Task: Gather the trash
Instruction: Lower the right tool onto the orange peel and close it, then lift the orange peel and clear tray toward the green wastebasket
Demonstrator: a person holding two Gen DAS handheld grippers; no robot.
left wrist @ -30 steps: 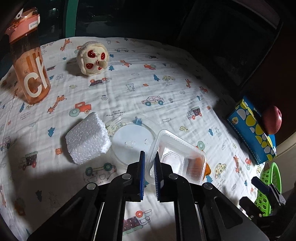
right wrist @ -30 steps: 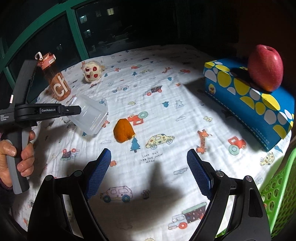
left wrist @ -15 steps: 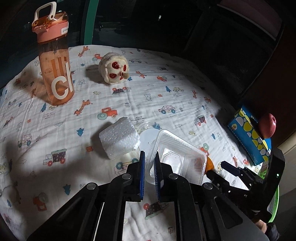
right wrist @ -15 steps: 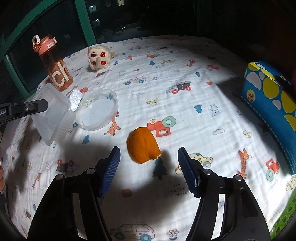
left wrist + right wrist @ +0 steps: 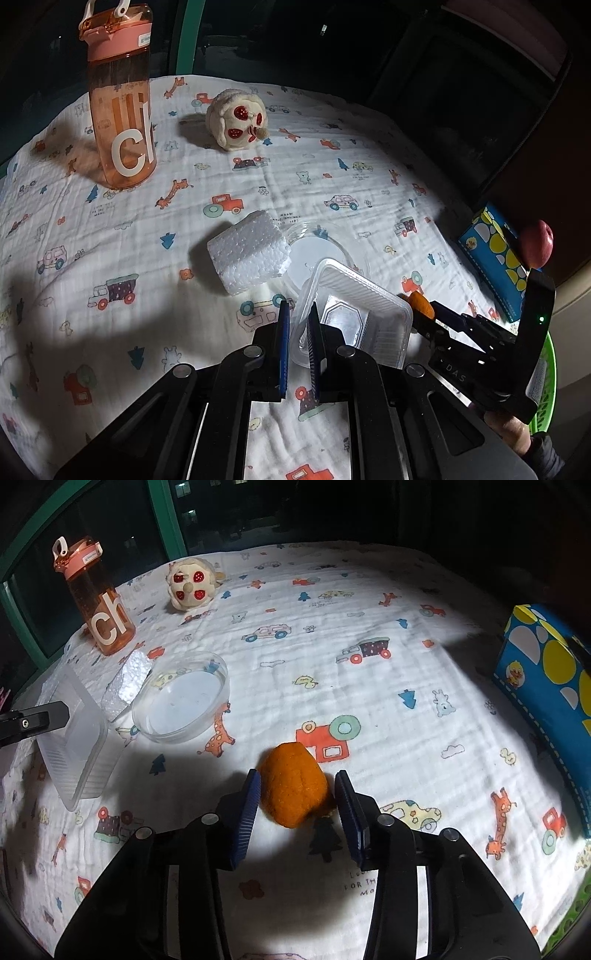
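The left gripper point(image 5: 298, 325) is clamped narrow on the near rim of a clear rectangular plastic food tray point(image 5: 364, 319), holding it tilted above the white printed cloth with cartoon cars and giraffes point(image 5: 110, 236). From the right wrist view the same tray point(image 5: 75, 746) hangs at the far left, pinched by a black finger tip.

The right gripper point(image 5: 297, 794) has its jaws set narrowly on either side of a piece of orange peel, rounded and dimpled point(image 5: 293, 788), which lies on the cloth; the blue pads stand just beside its flanks, and whether they press it I cannot tell. In the left wrist view only a sliver of that peel point(image 5: 421, 302) shows past the tray's right corner, at the right gripper's tips.

A white block of expanded foam point(image 5: 249, 256) lies near the middle of the cloth, touching a round clear plastic lid point(image 5: 328, 243) that sits flat beside it. A tall translucent orange drinking bottle with a pink cap point(image 5: 120, 110) stands upright at the far left, and a cream plush toy with red spots point(image 5: 238, 123) rests behind. At the right edge a blue carton with yellow and white dots point(image 5: 546, 686) carries a red apple point(image 5: 535, 243), and a green perforated basket point(image 5: 543, 387) shows beyond the table edge
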